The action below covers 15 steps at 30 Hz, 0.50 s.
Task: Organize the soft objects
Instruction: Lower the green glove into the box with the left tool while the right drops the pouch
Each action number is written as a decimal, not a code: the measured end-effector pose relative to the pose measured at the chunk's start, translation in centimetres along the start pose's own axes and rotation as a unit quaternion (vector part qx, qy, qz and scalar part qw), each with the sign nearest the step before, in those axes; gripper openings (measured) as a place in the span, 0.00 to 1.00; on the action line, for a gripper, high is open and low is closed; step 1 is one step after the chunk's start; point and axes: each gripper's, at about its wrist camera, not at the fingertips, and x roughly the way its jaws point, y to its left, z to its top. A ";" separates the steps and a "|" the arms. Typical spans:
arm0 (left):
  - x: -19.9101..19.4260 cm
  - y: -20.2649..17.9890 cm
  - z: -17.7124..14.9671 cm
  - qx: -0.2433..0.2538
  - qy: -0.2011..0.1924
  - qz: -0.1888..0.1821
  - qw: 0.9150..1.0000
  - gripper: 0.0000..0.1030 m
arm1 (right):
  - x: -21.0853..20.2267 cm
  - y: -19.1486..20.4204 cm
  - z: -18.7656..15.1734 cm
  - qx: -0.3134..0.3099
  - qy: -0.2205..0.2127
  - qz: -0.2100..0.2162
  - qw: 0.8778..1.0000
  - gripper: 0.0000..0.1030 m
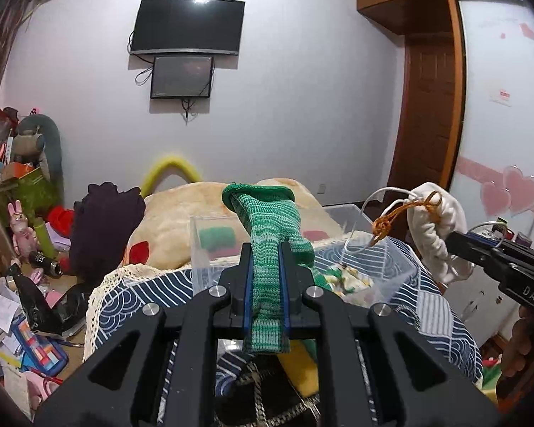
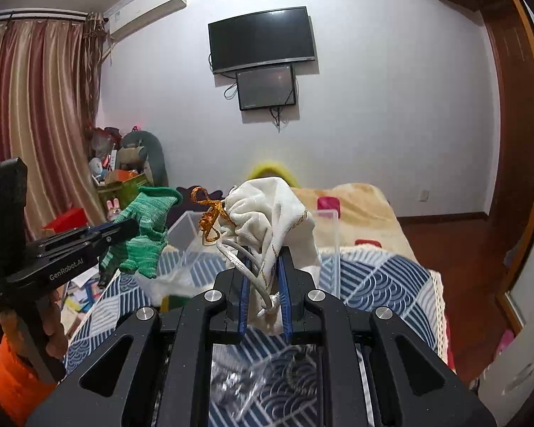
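left tongs point(image 1: 266, 270) clamp green sock point(image 1: 267, 249) | right tongs point(image 2: 263, 277) clamp white pouch point(image 2: 267, 210)

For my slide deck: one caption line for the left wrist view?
Left claw shut on a green sock; right claw holds a white pouch above a clear bin.

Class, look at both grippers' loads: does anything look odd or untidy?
Yes. The white pouch in the right gripper has a white cord and an orange drawstring dangling loose. The green sock sits neatly in the left gripper.
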 end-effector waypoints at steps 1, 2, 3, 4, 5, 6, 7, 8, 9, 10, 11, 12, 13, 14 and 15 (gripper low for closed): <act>0.3 0.1 0.2 -0.002 0.001 0.001 1.000 0.11 | 0.4 0.0 0.2 0.000 0.001 -0.001 1.000 0.13; 0.7 0.2 0.4 -0.003 0.004 0.003 1.000 0.11 | 0.9 0.0 0.4 0.000 0.003 -0.002 1.000 0.13; 1.1 0.3 0.6 -0.003 0.006 0.008 1.000 0.11 | 1.4 -0.1 0.5 0.000 0.005 -0.003 1.000 0.13; 1.4 0.4 0.7 -0.002 0.007 0.013 1.000 0.11 | 1.7 0.0 0.7 -0.001 0.006 -0.004 1.000 0.13; 1.8 0.4 0.7 0.001 0.009 0.017 1.000 0.11 | 2.2 0.0 0.8 -0.002 0.010 -0.007 1.000 0.13; 2.2 0.5 0.9 0.002 0.011 0.021 1.000 0.11 | 2.8 0.0 0.8 -0.003 0.014 -0.009 1.000 0.13; 2.5 0.5 0.9 0.002 0.012 0.024 1.000 0.12 | 3.4 0.0 0.9 -0.004 0.020 -0.010 1.000 0.13; 2.9 0.5 1.0 0.003 0.014 0.026 1.000 0.12 | 3.7 0.0 0.9 -0.005 0.024 -0.011 1.000 0.13; 3.3 0.6 0.9 0.004 0.016 0.028 0.999 0.12 | 4.2 0.0 0.9 -0.006 0.029 -0.013 0.999 0.13; 3.6 0.6 0.9 0.006 0.020 0.031 0.999 0.12 | 4.7 0.1 0.8 -0.008 0.034 -0.015 0.999 0.13; 4.1 0.7 0.8 0.008 0.024 0.034 0.999 0.12 | 5.2 0.1 0.7 -0.010 0.041 -0.018 0.999 0.13; 4.6 0.7 0.8 0.008 0.028 0.037 0.999 0.12 | 5.6 0.1 0.6 -0.011 0.046 -0.020 0.999 0.13; 5.0 0.8 0.7 0.009 0.033 0.039 0.999 0.12 | 6.1 0.1 0.4 -0.013 0.051 -0.023 0.998 0.13; 5.6 0.9 0.5 0.009 0.040 0.041 0.998 0.12 | 6.5 0.2 0.2 -0.016 0.059 -0.025 0.998 0.13; 6.1 1.1 0.4 0.008 0.044 0.042 0.998 0.12 | 7.0 0.3 0.1 -0.018 0.066 -0.027 0.997 0.13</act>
